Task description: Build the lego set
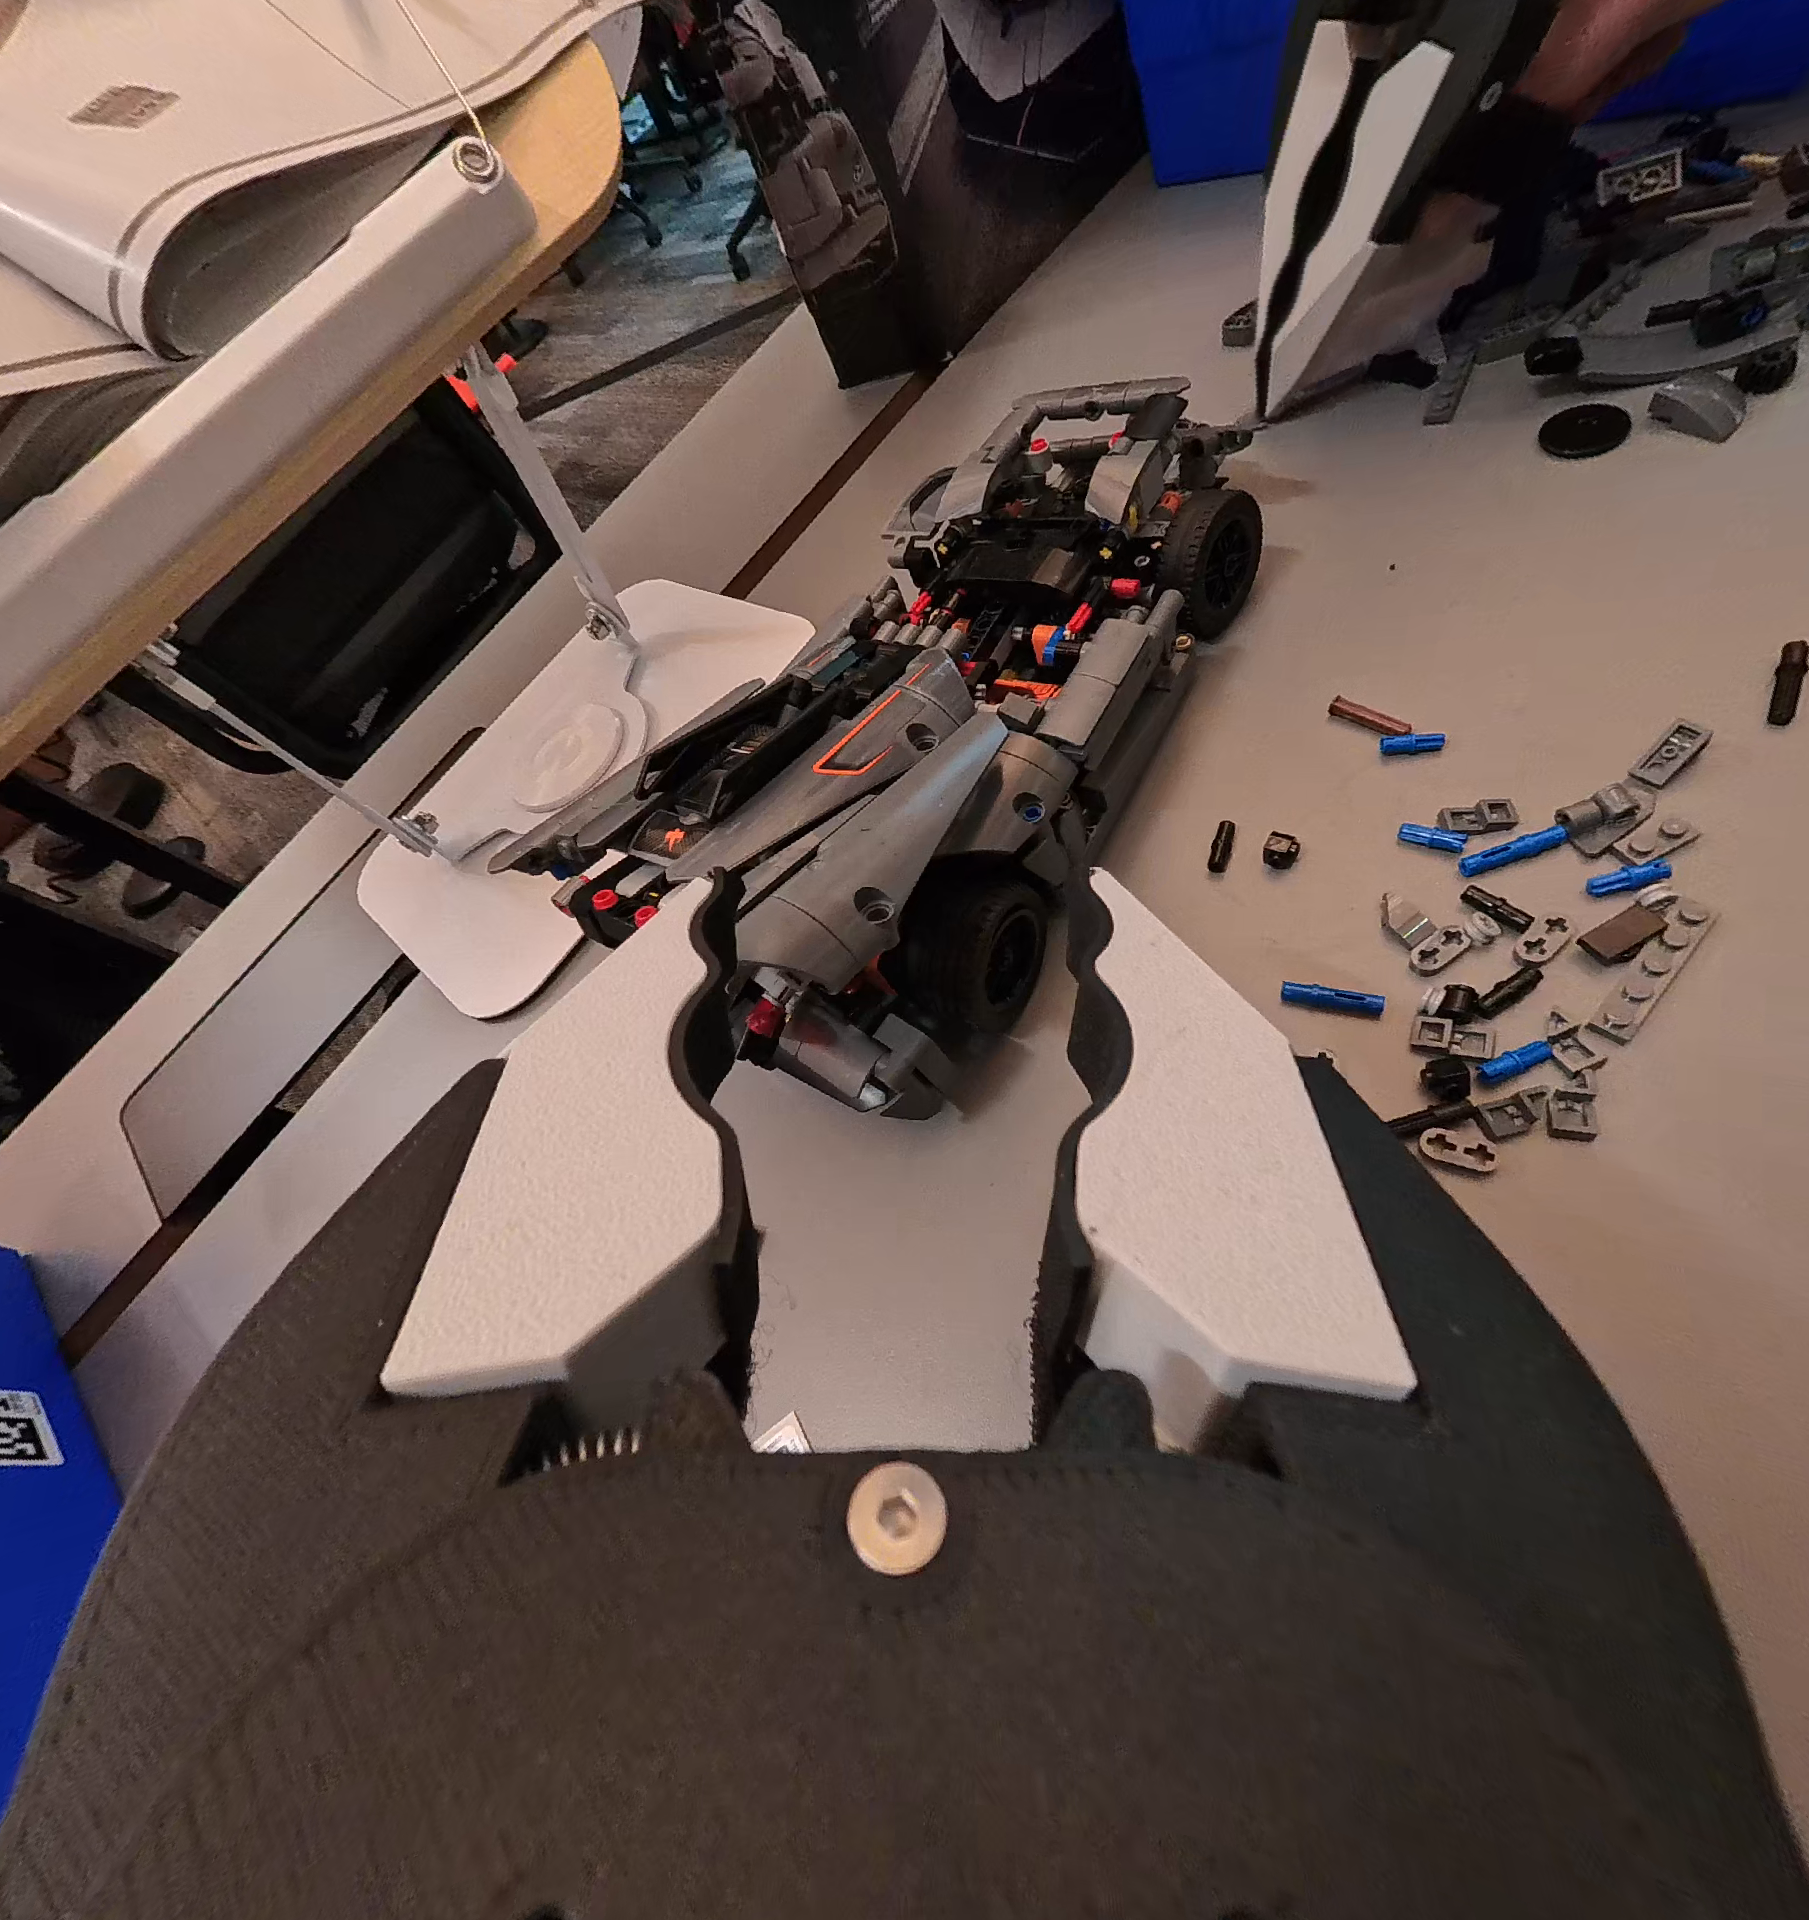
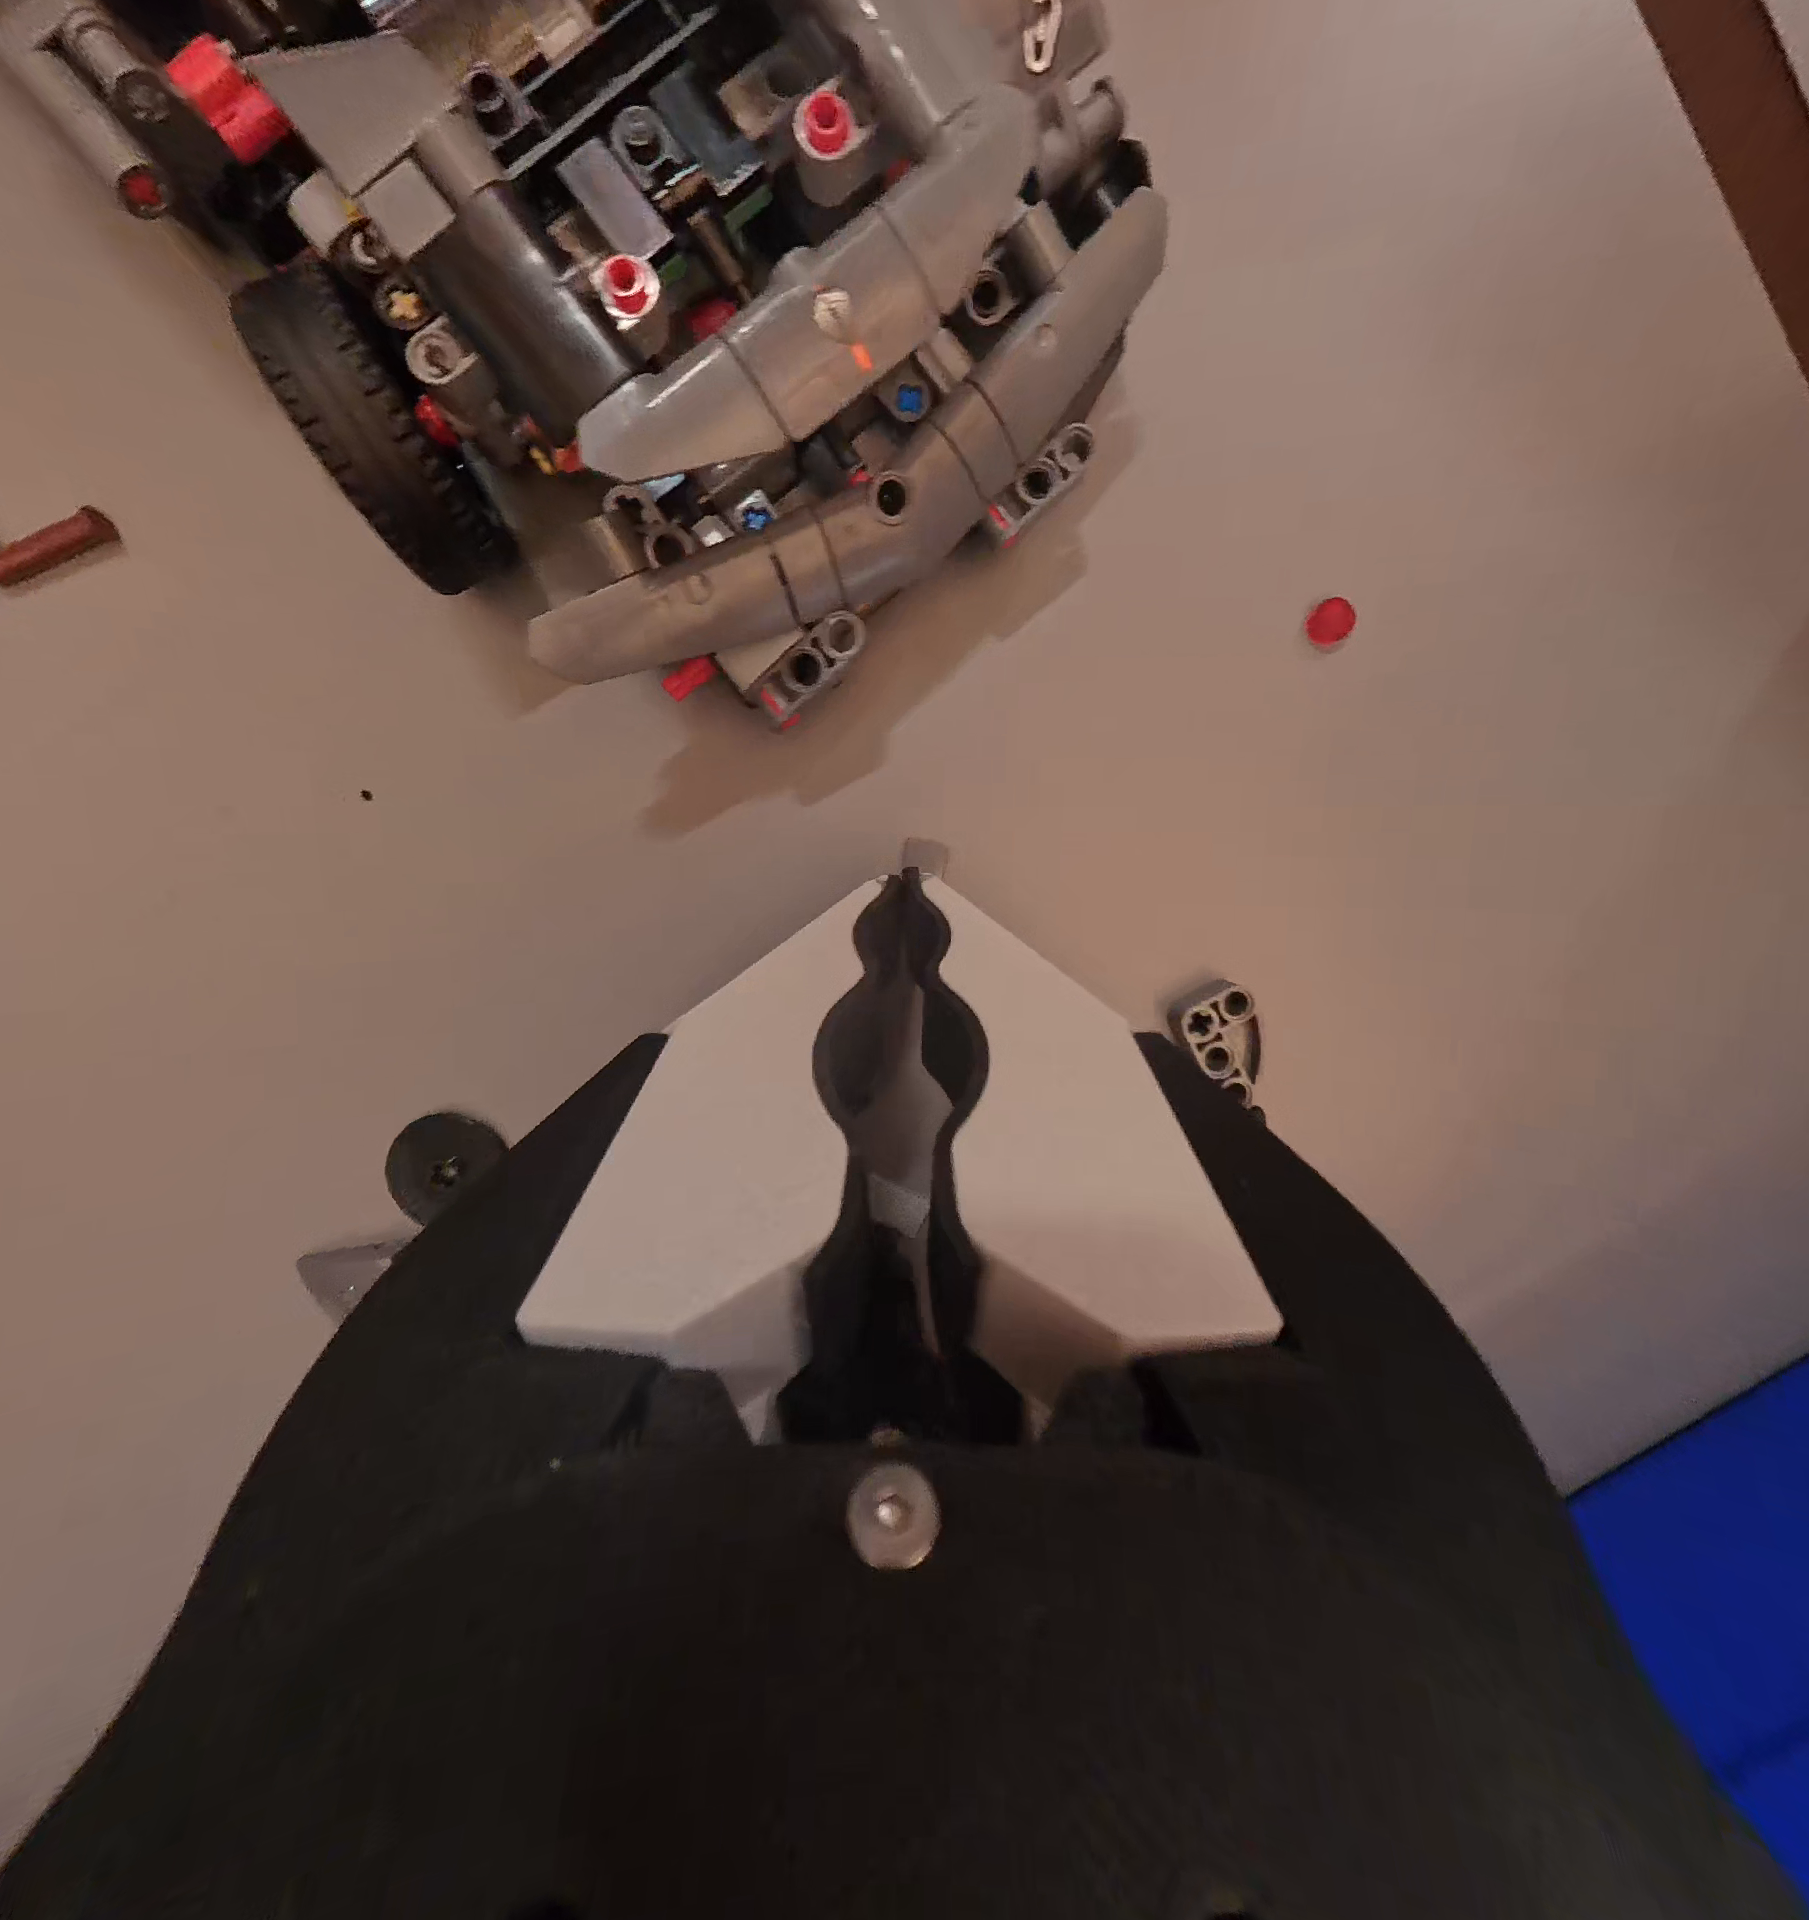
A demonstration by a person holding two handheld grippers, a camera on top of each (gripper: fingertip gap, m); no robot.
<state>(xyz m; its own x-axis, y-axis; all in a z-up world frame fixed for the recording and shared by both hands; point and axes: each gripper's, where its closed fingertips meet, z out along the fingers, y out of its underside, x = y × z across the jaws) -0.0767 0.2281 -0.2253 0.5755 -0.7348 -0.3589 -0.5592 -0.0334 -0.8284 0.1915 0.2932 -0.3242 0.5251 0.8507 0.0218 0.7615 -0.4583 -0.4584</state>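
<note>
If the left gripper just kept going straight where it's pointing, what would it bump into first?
Most likely the lego car. The left gripper is open, and the car's near end with its black wheel already shows between the fingers. Depth is hard to judge, but nothing else lies in that line.

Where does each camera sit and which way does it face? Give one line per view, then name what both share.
Left wrist view: on the left gripper, facing forward and down over the lego car; its own fingers spread open, loose pieces to the right.
Right wrist view: on the right gripper, looking down at the table near one end of the car; its own fingers closed, seemingly pinching a tiny pale piece.
Shared: the car, the table, and the right gripper, seen far off in the left view.
</note>
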